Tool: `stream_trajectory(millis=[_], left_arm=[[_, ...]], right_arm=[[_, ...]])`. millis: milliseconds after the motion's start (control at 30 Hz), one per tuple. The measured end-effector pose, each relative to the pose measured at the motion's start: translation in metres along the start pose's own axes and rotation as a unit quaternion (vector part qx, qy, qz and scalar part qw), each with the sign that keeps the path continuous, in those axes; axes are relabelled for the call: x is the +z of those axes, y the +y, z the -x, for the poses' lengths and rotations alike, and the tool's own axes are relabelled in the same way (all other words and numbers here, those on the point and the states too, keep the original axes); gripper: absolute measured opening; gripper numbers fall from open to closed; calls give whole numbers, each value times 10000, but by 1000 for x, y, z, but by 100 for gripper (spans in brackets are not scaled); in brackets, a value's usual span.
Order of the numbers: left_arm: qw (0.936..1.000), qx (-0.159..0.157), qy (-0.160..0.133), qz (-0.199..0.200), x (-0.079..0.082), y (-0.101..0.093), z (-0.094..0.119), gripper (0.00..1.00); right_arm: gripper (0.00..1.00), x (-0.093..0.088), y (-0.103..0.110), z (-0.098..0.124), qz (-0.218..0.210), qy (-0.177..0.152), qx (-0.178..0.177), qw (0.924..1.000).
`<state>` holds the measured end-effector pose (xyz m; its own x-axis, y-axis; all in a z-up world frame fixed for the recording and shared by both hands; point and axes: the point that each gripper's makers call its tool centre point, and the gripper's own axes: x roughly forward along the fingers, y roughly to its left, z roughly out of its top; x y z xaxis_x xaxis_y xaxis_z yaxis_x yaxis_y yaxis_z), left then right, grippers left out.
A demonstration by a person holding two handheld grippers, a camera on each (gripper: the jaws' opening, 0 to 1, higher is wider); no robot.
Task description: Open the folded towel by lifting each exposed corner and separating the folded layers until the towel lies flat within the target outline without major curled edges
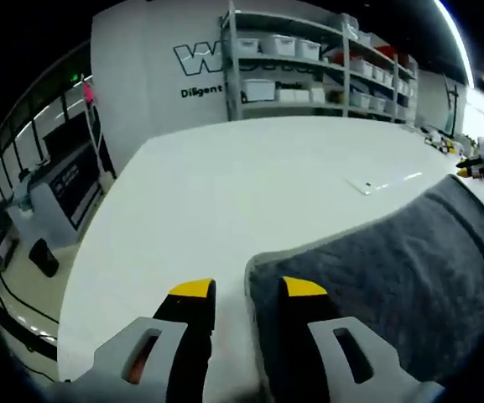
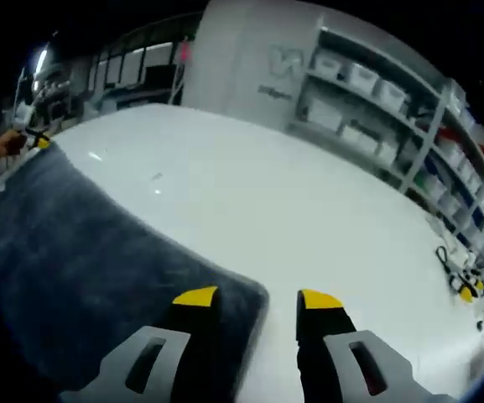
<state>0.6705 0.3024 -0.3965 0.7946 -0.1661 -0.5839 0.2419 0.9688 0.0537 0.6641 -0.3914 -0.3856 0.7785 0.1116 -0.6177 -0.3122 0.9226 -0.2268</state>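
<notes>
White and broad, the table (image 1: 225,193) ran back toward a grey wall with partial lettering on it, and metal shelving (image 1: 309,63) stood against that wall. Pale storage bins (image 1: 277,45) sat in rows on the shelves; most had lids or were too far off for me to say what they held, though a few red shapes showed on the upper tiers at the right end.

On the table lay the dark grey towel (image 1: 392,277), spread as a long band with a rounded corner at each near end. In the left gripper view the left gripper (image 1: 246,290) had its jaws apart, straddling the towel's left corner: the right yellow-tipped finger sat over the cloth, the left one over bare table just beside the edge. In the right gripper view the right gripper (image 2: 257,298) mirrored it, jaws apart, the left finger over the towel (image 2: 82,252) near its right corner and the right finger over the white surface. Whether the tips touched the cloth I could not tell.

Small objects, some yellow and black, lay scattered on the table's far right edge (image 2: 464,281). Off the left side, dark equipment stood on the floor (image 1: 65,180).
</notes>
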Motion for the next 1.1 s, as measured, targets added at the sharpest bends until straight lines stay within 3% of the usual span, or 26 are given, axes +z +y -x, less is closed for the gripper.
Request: stream_trajectory(millis=[167, 233, 267, 300, 500, 667, 767, 1100], left_arm=[[9999, 90, -23, -123, -4, 1, -11, 26], [9999, 38, -14, -154, -6, -6, -11, 14], [9999, 8, -10, -163, -7, -7, -11, 7], [9999, -1, -9, -153, -7, -7, -13, 2], [9999, -51, 74, -105, -12, -9, -12, 2], [9998, 71, 48, -190, -14, -6, -10, 2], [9986, 240, -52, -468, -10, -5, -12, 2], [9979, 353, -55, -549, -5, -2, -19, 2]], right_arm=[[25, -10, 2, -14, -121, 154, 51, 9998], [14, -16, 0, -21, -41, 296, 33, 9995], [1, -18, -1, -22, -11, 341, -12, 9994], [0, -20, 0, -23, 66, 370, -9, 9993], [0, -22, -2, -27, -42, 379, 22, 9993], [0, -20, -10, -31, 81, 300, -169, 9994], [0, -14, -9, -37, 365, 256, -362, 9984], [0, -3, -25, -58, 386, 200, -464, 9980]])
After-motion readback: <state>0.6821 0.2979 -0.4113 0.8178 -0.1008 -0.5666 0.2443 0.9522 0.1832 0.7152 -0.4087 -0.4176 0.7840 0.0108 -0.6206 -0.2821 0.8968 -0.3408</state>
